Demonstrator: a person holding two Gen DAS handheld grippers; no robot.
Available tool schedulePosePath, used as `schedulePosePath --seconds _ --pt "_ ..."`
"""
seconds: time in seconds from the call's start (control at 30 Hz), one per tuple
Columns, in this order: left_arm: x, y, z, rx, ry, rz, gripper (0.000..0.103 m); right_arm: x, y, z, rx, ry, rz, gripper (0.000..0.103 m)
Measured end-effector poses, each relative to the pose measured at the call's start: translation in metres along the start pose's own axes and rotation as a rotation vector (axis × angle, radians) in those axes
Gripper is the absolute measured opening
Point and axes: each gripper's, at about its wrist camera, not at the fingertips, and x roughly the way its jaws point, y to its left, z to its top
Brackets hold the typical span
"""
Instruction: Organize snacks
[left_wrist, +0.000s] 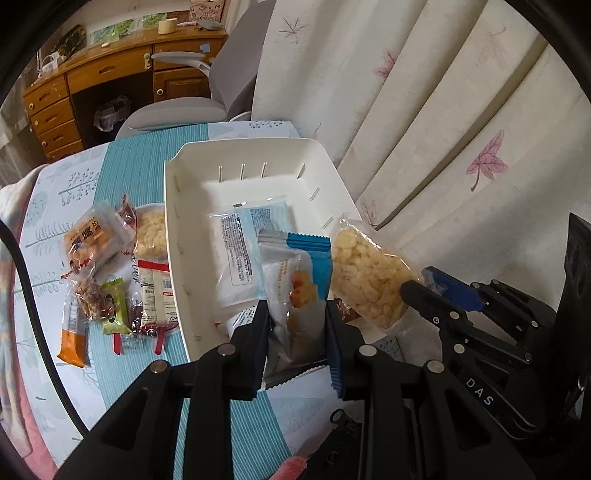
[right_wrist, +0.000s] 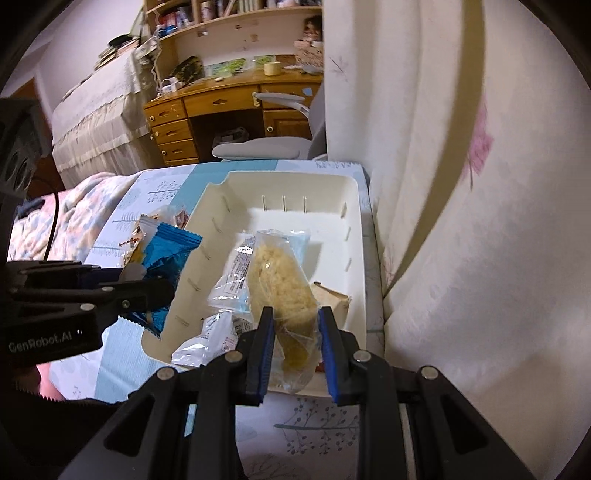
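Both grippers are clamped on snacks above the white bin. Left gripper pinches a clear-and-blue packet over the bin's near rim; right gripper squeezes a clear bag of pale puffed rice over the bin's near right corner. A white-and-pale-blue pouch lies flat on the bin floor. Left of the bin, loose snacks are scattered on the tablecloth, striped teal with pale panels printed with trees. A cream curtain with pink leaves hangs just right of the table. Farther back stand a wooden desk with drawers and a gray chair.
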Motion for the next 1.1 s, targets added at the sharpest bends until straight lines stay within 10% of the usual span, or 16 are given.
schedulePosePath --seconds 0.1,0.27,1.1 --pt "0.001 0.0 0.0 -0.011 0.003 0.033 0.053 0.003 -0.006 0.0 0.025 0.011 0.023 0.028" --pt "0.0 0.011 -0.004 -0.051 0.028 0.068 0.053 0.007 -0.007 -0.002 0.05 0.021 0.067 0.048" --pt "-0.045 0.127 -0.056 -0.129 0.143 0.206 0.053 0.036 0.08 -0.004 0.221 0.131 0.239 0.049"
